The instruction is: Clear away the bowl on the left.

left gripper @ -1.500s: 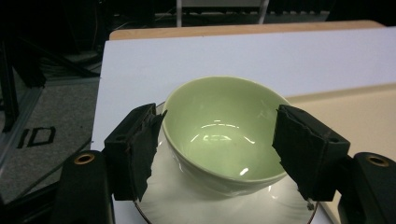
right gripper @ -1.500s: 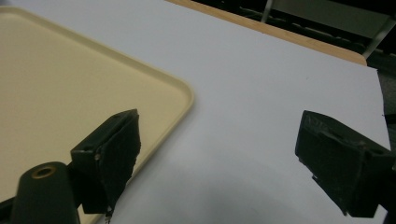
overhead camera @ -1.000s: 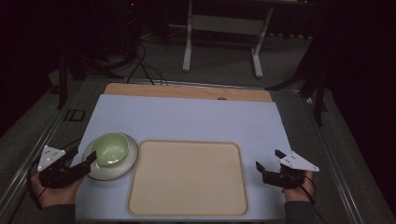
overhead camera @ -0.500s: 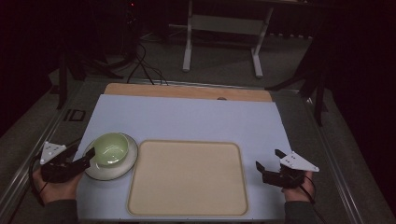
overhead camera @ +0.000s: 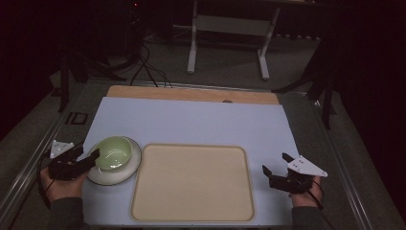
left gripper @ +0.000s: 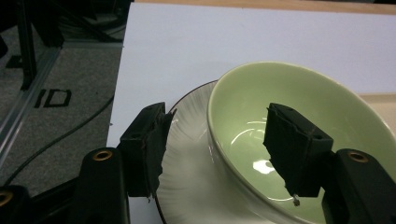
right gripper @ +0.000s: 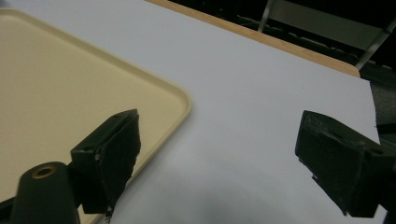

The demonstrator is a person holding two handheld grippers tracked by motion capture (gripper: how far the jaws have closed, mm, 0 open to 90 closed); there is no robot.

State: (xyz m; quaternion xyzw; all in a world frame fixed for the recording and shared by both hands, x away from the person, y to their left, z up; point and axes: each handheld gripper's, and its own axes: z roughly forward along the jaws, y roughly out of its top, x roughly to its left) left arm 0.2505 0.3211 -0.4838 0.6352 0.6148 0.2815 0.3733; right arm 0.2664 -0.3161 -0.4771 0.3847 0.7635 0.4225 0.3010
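A: The room behind is dark, with only some frame legs and cables on the floor. The worktop carries a pale blue sheet, and on it a beige tray lies at the near middle.

B: And where is the thing being handled?

A: The green bowl stands on a white plate at the near left, just beside the left edge of the tray. The left gripper is at it. In the left gripper view, one of the fingers is inside the bowl and the other is outside, over the plate, so the wall of the bowl is between them.

B: Does it hold the bowl already?

A: Not yet, it seems. The fingers have just been closing, but a gap shows on both sides of the wall. So the step in hand is judged to be the grasp on the bowl's rim.

B: And the right gripper?

A: The right gripper rests at the near right, apart from the tray, with its fingers wide and nothing between them.

B: What does the next move ask for?

A: Probably to close until both pads press the wall, then lift straight so the bowl leaves the plate without dragging it.
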